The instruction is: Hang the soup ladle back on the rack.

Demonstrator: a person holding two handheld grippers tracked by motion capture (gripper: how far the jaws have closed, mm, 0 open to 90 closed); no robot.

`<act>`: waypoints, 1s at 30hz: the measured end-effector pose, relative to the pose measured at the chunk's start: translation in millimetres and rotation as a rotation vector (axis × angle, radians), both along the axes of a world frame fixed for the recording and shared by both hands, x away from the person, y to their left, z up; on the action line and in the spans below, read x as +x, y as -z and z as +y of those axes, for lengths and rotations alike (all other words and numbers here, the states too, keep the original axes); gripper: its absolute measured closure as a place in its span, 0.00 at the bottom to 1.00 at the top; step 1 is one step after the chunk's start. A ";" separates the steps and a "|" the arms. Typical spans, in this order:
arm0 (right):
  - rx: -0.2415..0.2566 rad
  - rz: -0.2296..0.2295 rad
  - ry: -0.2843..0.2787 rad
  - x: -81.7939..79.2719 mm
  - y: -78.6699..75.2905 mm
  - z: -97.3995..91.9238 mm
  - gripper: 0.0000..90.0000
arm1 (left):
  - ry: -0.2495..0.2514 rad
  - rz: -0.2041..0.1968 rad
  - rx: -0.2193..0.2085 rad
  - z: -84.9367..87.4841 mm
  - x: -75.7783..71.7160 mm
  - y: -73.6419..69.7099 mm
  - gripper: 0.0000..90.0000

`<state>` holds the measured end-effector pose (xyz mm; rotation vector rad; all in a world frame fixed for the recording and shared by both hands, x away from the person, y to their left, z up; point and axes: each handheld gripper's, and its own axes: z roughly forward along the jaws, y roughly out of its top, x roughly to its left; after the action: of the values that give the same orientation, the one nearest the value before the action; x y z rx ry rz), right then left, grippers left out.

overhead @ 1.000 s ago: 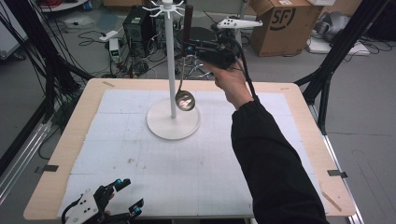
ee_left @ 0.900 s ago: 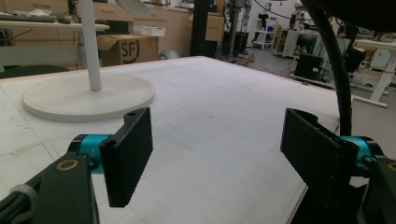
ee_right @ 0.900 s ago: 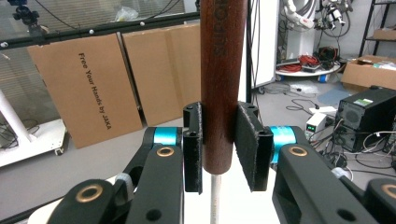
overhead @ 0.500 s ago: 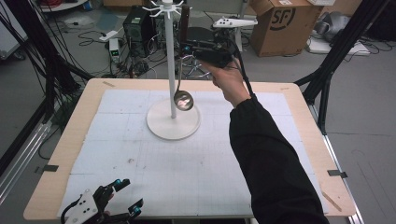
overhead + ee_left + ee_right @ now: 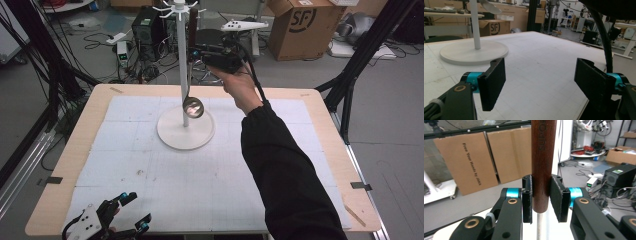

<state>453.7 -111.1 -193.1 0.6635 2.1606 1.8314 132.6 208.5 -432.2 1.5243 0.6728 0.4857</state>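
1 white stand [image 5: 182, 75] rises just beside the held ladle [image 5: 192, 106].

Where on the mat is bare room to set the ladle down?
Bare: mat between the stand base and left gripper, plus its left edge. Crowded: around the pole, where the right gripper holds the ladle.

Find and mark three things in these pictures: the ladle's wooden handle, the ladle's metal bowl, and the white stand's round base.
wooden handle [image 5: 543, 165], right gripper view, on the dark shaft above the tongs' pads.
metal bowl [image 5: 193, 107], high view, on the shiny cup's middle.
round base [image 5: 172, 136], high view, on the bare disc left of the pole.
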 end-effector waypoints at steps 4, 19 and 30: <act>0.027 -0.002 0.011 -2.2 2.3 -2.4 0.69 | -0.008 0.010 -0.005 1.2 -1.2 1.0 0.29; 0.028 -0.036 0.090 -54.7 11.7 -40.2 0.40 | 0.006 0.019 0.015 -5.1 -1.7 0.9 0.29; 0.083 -0.091 0.148 -119.0 26.4 -106.5 0.29 | 0.048 0.064 -0.070 -14.7 13.2 -14.3 0.28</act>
<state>334.7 -217.7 -219.5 0.7224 1.9335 1.8435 145.9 193.8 -417.9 1.4911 0.6943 0.3752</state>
